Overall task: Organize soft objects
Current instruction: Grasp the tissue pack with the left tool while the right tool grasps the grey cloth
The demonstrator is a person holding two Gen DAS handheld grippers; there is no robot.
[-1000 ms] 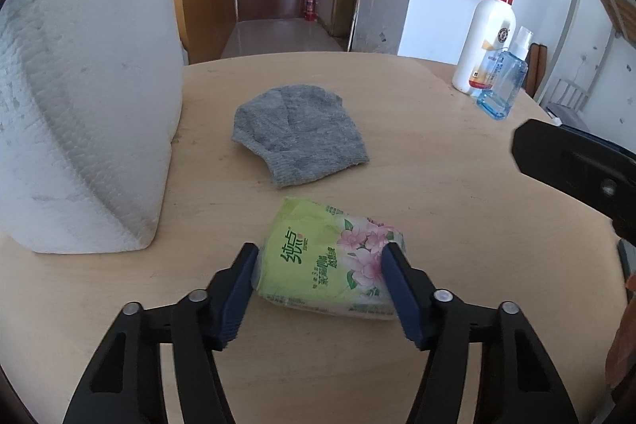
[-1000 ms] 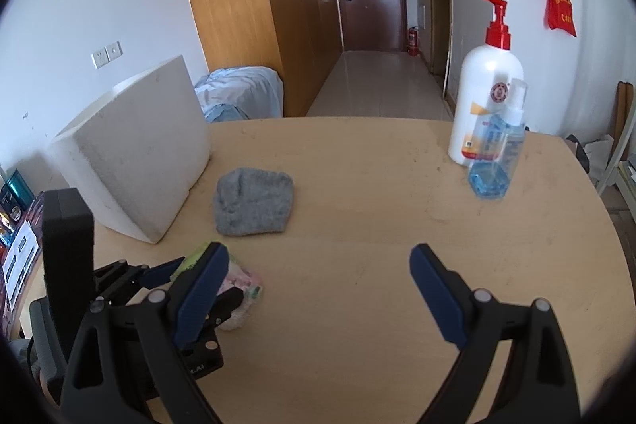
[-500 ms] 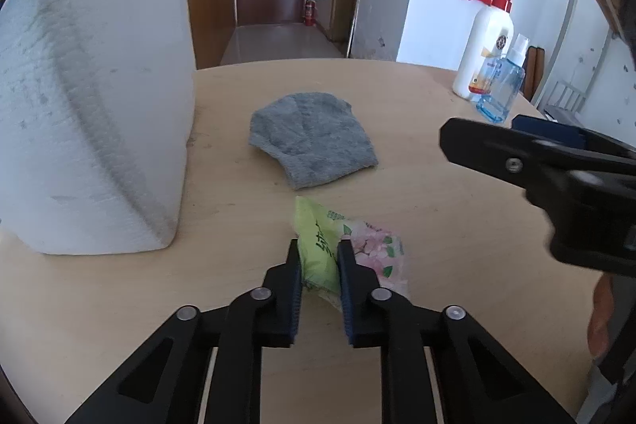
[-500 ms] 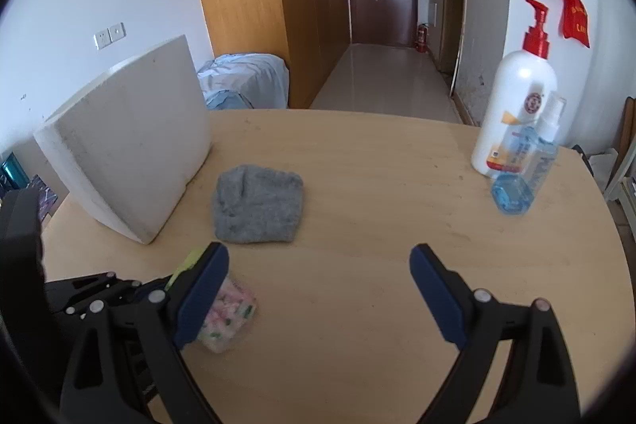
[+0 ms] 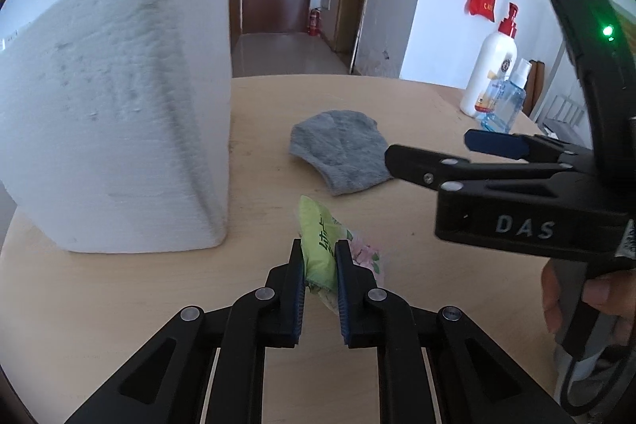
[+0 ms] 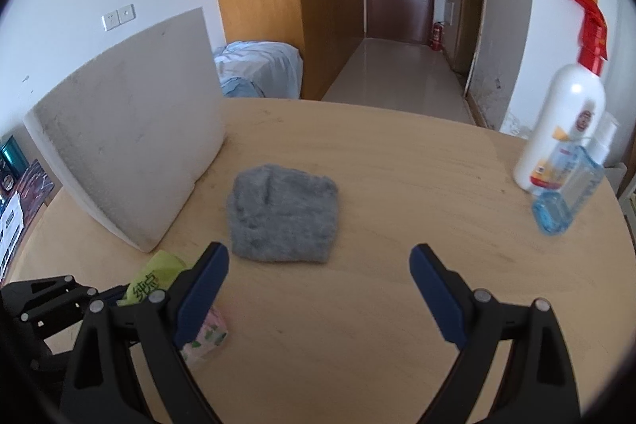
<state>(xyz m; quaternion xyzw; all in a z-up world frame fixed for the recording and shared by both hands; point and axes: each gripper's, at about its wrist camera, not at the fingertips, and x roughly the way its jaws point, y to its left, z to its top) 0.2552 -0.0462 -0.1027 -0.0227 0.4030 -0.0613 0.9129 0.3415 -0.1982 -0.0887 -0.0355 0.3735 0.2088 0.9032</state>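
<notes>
Nearest the person, the left gripper [image 5: 320,267] is pinched narrow on the tissue pack [image 5: 318,245], pads squeezing its green end so the wrapper bulges & creases betw. them; the pink floral end sticks out to the side, low over the table [image 5: 397,94]. Whether it's touching the wood or just clear, can't tell. Pack looks v. light, squashy, w/ a slick plastic skin, so I'd guess a mid-body grip across the short side holds better than an end pinch, which may let it droop or slide. Right gripper [image 6: 318,271] stands wide apart, nothing betw. its blue pads, aimed at the grey knit hat [image 6: 282,213] lying flat further out, mid-table. Hat is limp, floppy; prob. best taken by a bunched fold near its edge. Left of it stands the white foam block [image 5: 119,114], bulky but likely light. Farthest, at the table's right edge: pump bottle [image 6: 560,126] & blue spray bottle [image 6: 564,193], touching or nearly so.
</notes>
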